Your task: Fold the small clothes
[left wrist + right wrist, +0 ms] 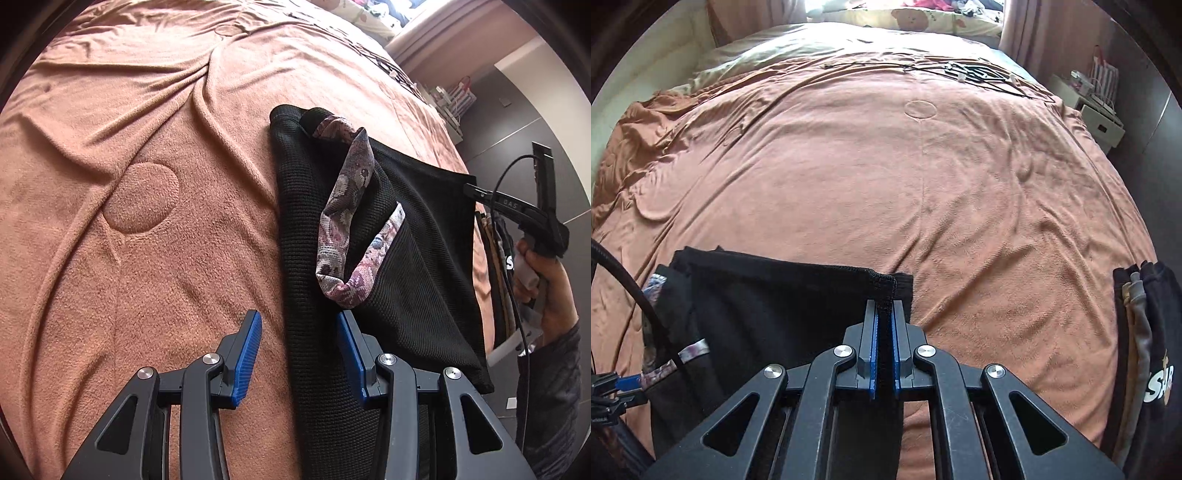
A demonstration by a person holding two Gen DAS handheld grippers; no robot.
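Observation:
A small black knit garment (417, 266) with a patterned pink-grey trim (343, 218) lies on the salmon bedspread (140, 155). My left gripper (299, 350) is open and empty, its blue pads straddling the garment's left edge near its lower end. My right gripper (884, 314) is shut on a corner hem of the black garment (775, 306) and holds it a little above the bed. The right gripper also shows in the left wrist view (476, 190), pinching the garment's far right corner.
A stack of dark folded clothes (1152, 354) with white lettering sits at the bed's right edge. Cables and small items (975, 72) lie at the far end of the bed. A white bedside unit (1102, 123) stands to the right, pillows beyond.

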